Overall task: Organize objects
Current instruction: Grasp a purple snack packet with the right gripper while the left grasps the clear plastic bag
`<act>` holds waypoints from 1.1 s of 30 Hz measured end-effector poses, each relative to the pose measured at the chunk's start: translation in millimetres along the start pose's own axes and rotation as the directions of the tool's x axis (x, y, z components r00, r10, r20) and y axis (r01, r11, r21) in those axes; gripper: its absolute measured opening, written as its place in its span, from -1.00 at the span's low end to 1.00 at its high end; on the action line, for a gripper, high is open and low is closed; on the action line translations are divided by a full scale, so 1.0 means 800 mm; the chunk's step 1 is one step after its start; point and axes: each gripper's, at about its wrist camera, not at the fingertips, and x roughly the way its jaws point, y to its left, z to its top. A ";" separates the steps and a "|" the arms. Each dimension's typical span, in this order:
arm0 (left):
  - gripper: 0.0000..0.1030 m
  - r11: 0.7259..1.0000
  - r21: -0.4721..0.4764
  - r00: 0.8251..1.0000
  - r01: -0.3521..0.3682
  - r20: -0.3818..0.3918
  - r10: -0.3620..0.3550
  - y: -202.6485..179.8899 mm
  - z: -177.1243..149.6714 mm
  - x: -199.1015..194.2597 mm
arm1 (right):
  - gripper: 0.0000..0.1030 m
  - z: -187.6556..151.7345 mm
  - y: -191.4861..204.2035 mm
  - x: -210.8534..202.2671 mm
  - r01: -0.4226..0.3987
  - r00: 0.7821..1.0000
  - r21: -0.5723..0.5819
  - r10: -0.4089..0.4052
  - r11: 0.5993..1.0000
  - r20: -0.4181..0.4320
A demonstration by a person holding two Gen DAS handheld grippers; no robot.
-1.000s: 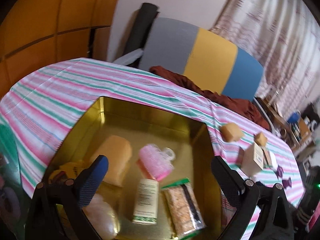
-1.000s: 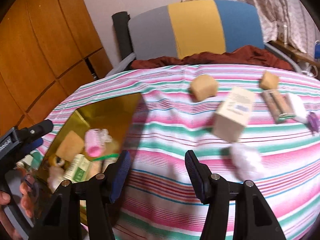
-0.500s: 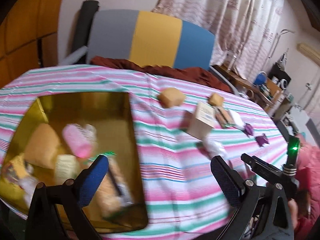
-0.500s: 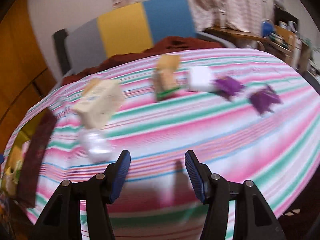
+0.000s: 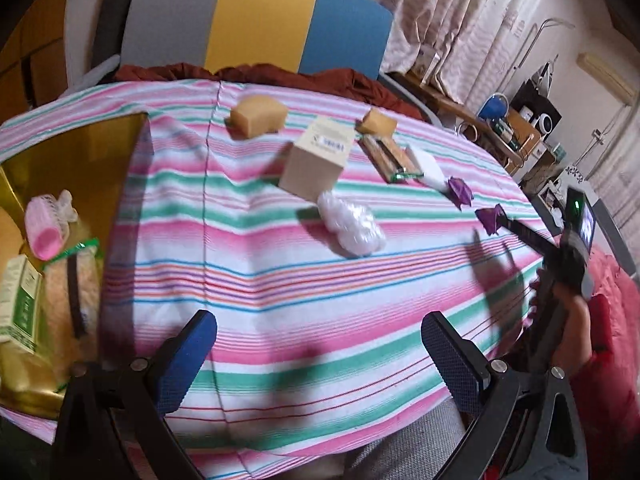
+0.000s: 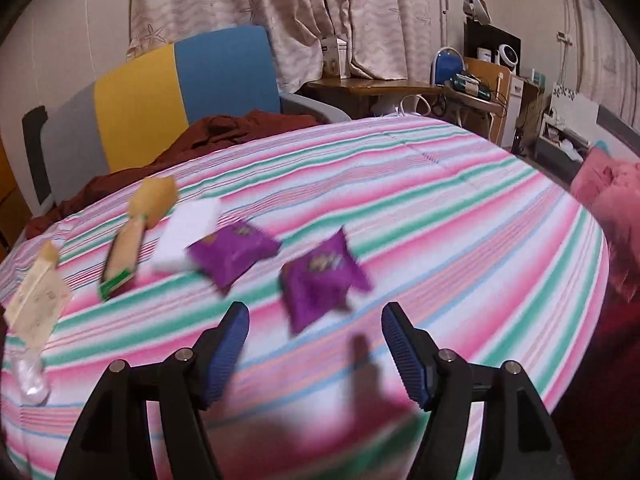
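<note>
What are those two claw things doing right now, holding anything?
Left gripper: open, nothing between its jaws.
Right gripper: open and empty; its jaws have just been opening, with a purple packet on the cloth just ahead.

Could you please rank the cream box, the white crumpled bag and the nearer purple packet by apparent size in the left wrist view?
1. cream box
2. white crumpled bag
3. nearer purple packet, though it lies farther from the camera.
</note>
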 end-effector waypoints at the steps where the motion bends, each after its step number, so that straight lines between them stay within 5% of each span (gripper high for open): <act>1: 1.00 1.000 0.000 1.000 -0.002 -0.007 0.002 -0.001 -0.001 0.003 | 0.36 0.007 -0.002 0.007 0.004 1.000 -0.005 -0.004 1.000 0.001; 12: 1.00 0.999 -0.021 0.999 -0.043 -0.008 0.042 0.000 0.009 0.016 | 0.35 0.020 0.013 0.052 0.000 0.999 -0.121 -0.005 0.993 -0.040; 19: 1.00 0.999 -0.026 0.999 -0.043 0.006 0.044 -0.013 0.027 0.029 | 0.01 0.011 0.014 0.063 -0.023 0.996 -0.114 0.014 0.993 -0.084; 33: 1.00 0.995 -0.031 0.995 -0.098 0.022 0.098 -0.033 0.062 0.084 | -0.11 -0.013 0.066 0.031 0.010 0.999 -0.294 0.005 0.956 0.051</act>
